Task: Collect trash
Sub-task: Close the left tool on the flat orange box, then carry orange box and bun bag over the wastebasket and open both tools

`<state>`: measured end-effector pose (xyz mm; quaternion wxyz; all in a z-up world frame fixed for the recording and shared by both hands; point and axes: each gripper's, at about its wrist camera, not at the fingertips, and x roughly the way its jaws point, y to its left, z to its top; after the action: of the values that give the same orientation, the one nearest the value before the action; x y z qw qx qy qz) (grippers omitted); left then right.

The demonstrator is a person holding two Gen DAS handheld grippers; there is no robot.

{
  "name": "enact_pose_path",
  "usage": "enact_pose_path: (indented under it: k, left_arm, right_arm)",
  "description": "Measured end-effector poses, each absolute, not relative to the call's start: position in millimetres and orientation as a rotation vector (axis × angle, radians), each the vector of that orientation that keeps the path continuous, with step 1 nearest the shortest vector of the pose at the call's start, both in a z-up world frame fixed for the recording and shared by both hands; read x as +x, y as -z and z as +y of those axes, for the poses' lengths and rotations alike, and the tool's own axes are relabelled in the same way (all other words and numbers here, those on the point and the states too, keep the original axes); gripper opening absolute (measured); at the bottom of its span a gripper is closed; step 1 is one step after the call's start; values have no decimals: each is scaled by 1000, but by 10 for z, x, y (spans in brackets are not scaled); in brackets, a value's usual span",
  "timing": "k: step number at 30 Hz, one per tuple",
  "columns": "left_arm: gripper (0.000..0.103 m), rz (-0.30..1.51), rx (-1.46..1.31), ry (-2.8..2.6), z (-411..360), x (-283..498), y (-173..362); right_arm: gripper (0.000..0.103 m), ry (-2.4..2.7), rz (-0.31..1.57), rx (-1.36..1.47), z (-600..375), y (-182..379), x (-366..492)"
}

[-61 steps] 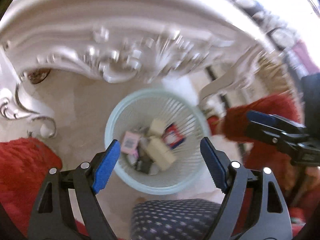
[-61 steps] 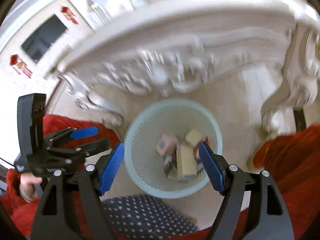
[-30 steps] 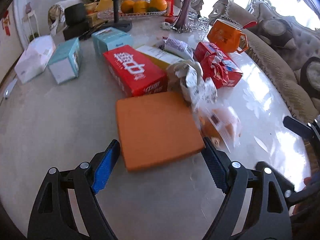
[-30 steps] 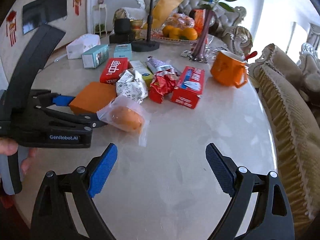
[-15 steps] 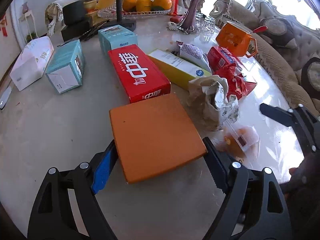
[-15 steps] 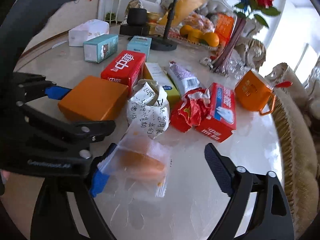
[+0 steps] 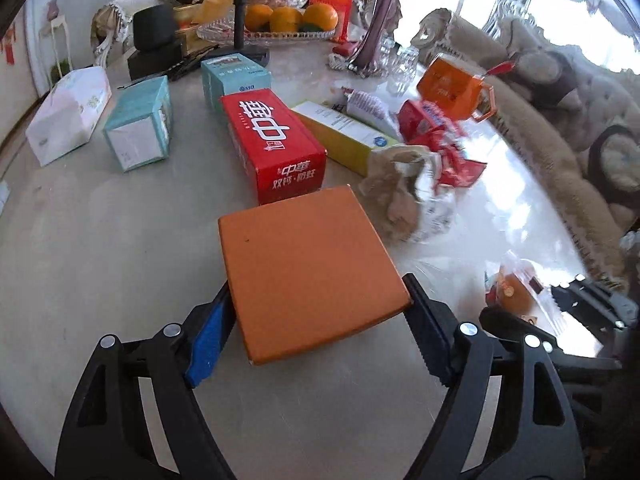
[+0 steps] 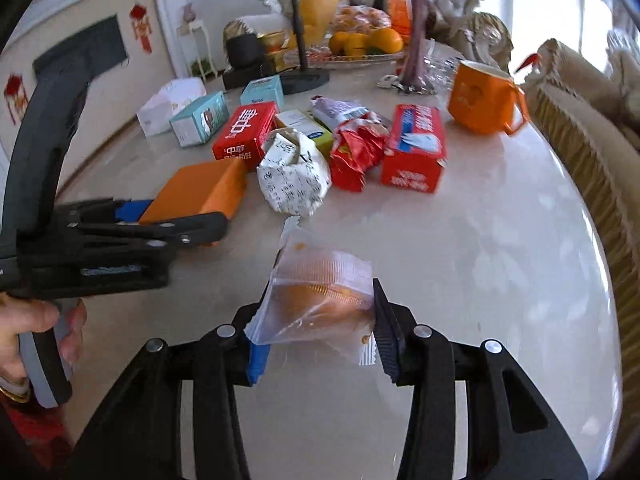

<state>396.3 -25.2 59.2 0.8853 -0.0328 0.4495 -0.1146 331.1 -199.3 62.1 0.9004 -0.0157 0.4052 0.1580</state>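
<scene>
My left gripper straddles the near end of a flat orange box on the marble table; its fingers touch both sides of the box. The box also shows in the right wrist view, with the left gripper on it. My right gripper is closed on a clear plastic packet with an orange pastry inside; the packet also shows in the left wrist view. A crumpled printed paper ball and a crumpled red wrapper lie behind.
Red boxes, a yellow box, teal boxes, a tissue pack, an orange mug, a vase and a fruit tray fill the far half of the table. A sofa runs along the right edge.
Both grippers came up from the waste basket to the table. The left moved in and closed onto the orange box. The right moved in and closed onto the pastry packet.
</scene>
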Motion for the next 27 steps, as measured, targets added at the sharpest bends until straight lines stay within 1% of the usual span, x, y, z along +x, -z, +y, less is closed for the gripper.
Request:
enact_pose_path:
  k: [4, 7, 11, 15, 18, 21, 24, 25, 27]
  left_arm:
    - [78, 891, -95, 254, -137, 3661, -717]
    - [78, 840, -105, 292, -54, 3243, -870]
    - [78, 753, -51, 358, 23, 2380, -1065]
    - [78, 733, -54, 394, 107, 1459, -1029]
    - [78, 765, -70, 430, 112, 827, -847]
    - [78, 851, -64, 460, 79, 359, -506]
    - [78, 951, -30, 440, 26, 162, -35]
    - [78, 994, -12, 422, 5, 166, 197]
    - [78, 1044, 4, 404, -14, 250, 484]
  right_arm:
    - [42, -345, 809, 86, -2140, -670, 3067]
    - [41, -377, 770, 143, -2197, -756, 2790]
    - [41, -442, 695, 193, -2213, -876, 2130]
    - [42, -509, 657, 268, -2150, -851, 1402]
    - [42, -563, 693, 292, -2001, -698, 873]
    - [41, -594, 788, 273, -1799, -410, 487]
    - [42, -563, 940, 303, -1693, 91, 408]
    - [42, -542, 983, 308, -1683, 245, 442]
    - [41, -481, 1055, 284, -1649, 527, 532]
